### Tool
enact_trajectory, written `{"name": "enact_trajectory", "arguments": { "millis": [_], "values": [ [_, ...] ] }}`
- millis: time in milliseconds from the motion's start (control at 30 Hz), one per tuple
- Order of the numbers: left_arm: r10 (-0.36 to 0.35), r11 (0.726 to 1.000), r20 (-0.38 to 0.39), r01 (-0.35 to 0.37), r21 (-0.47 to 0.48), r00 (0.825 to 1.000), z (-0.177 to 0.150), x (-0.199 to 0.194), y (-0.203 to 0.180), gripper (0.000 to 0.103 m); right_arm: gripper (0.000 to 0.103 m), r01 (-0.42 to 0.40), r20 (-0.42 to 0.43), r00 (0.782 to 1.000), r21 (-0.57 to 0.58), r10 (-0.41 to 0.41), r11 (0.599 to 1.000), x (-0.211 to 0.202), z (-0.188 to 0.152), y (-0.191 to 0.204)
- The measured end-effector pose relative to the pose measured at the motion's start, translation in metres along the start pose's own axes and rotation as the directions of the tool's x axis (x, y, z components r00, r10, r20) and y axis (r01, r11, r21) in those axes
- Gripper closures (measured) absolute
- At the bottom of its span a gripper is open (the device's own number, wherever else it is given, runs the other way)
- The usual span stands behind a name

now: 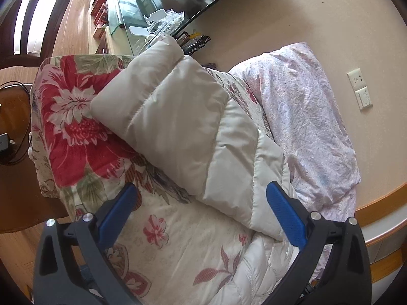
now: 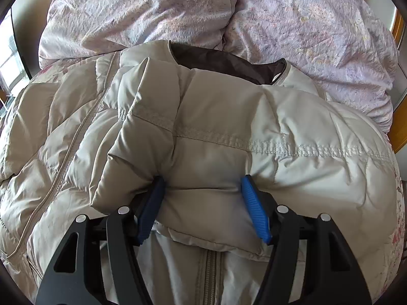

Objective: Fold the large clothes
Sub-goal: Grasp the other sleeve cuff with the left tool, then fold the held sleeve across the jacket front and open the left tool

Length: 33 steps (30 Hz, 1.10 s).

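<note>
A cream puffer jacket [image 2: 305, 132] lies spread on the bed, its brown-lined collar [image 2: 216, 61] toward the far side. One sleeve [image 2: 203, 137] is folded across the chest, above the zipper [image 2: 211, 267]. My right gripper [image 2: 203, 178] is shut on that sleeve's end, with the padding bulging between its blue pads. In the left wrist view a padded part of the jacket [image 1: 173, 117] stretches over the floral quilt [image 1: 76, 132]. My left gripper [image 1: 201, 185] hovers over it, open wide, with nothing pressed between its fingers.
A crumpled pink duvet [image 2: 152, 7] is piled behind the jacket, along the wall side [image 1: 305, 117]. A wooden side table with cables [image 1: 15, 117] stands left of the bed. Beyond are a glass-topped unit [image 1: 127, 7], wall sockets [image 1: 358, 91] and a wooden bed frame [image 1: 381, 203].
</note>
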<state>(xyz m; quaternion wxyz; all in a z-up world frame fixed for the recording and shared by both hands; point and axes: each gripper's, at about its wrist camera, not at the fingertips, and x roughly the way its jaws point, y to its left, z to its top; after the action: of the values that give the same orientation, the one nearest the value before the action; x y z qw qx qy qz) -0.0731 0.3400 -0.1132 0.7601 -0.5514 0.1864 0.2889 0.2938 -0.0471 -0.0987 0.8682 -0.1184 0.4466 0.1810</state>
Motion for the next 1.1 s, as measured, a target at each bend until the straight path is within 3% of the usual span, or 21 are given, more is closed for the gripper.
{"name": "enact_trajectory", "arguments": {
  "millis": [200, 367, 467, 633, 700, 833, 933, 1100],
  "values": [
    [0.000, 0.999, 0.024, 0.001, -0.037, 1.000, 0.008, 0.010, 0.000, 0.020, 0.038, -0.006, 0.008, 1.000, 0.000, 0.006, 1.000, -0.001, -0.001, -0.001],
    [-0.021, 0.992, 0.085, 0.031, -0.120, 0.996, 0.013, 0.010, 0.005, 0.024, 0.038, -0.017, 0.016, 1.000, 0.002, 0.017, 1.000, -0.001, -0.001, -0.002],
    [-0.030, 0.989, 0.087, 0.042, -0.143, 0.996, 0.016, 0.014, 0.008, 0.037, 0.038, -0.018, 0.018, 1.000, 0.001, 0.018, 1.000, -0.001, -0.002, -0.002],
    [-0.023, 0.980, 0.065, 0.035, -0.197, 0.998, 0.022, 0.020, 0.021, 0.074, 0.038, -0.013, 0.018, 1.000, -0.009, 0.013, 1.000, -0.001, -0.002, -0.001],
    [-0.014, 0.978, 0.059, 0.026, -0.206, 0.998, 0.024, 0.021, 0.026, 0.082, 0.038, -0.010, 0.017, 1.000, -0.011, 0.010, 1.000, -0.001, -0.001, 0.000],
    [0.008, 0.989, 0.060, 0.001, -0.145, 0.998, 0.028, 0.022, 0.017, 0.093, 0.038, -0.004, 0.017, 1.000, -0.016, 0.005, 1.000, -0.001, -0.001, 0.001],
    [0.015, 0.999, 0.089, -0.011, -0.051, 0.996, 0.033, 0.014, -0.009, 0.096, 0.038, 0.004, 0.019, 1.000, -0.026, -0.003, 1.000, 0.000, -0.002, 0.002],
    [-0.051, 0.986, 0.141, 0.027, 0.166, 0.989, 0.037, -0.010, -0.079, 0.096, 0.038, 0.012, 0.018, 1.000, -0.034, -0.011, 0.999, 0.000, -0.002, 0.003]
  ]
}}
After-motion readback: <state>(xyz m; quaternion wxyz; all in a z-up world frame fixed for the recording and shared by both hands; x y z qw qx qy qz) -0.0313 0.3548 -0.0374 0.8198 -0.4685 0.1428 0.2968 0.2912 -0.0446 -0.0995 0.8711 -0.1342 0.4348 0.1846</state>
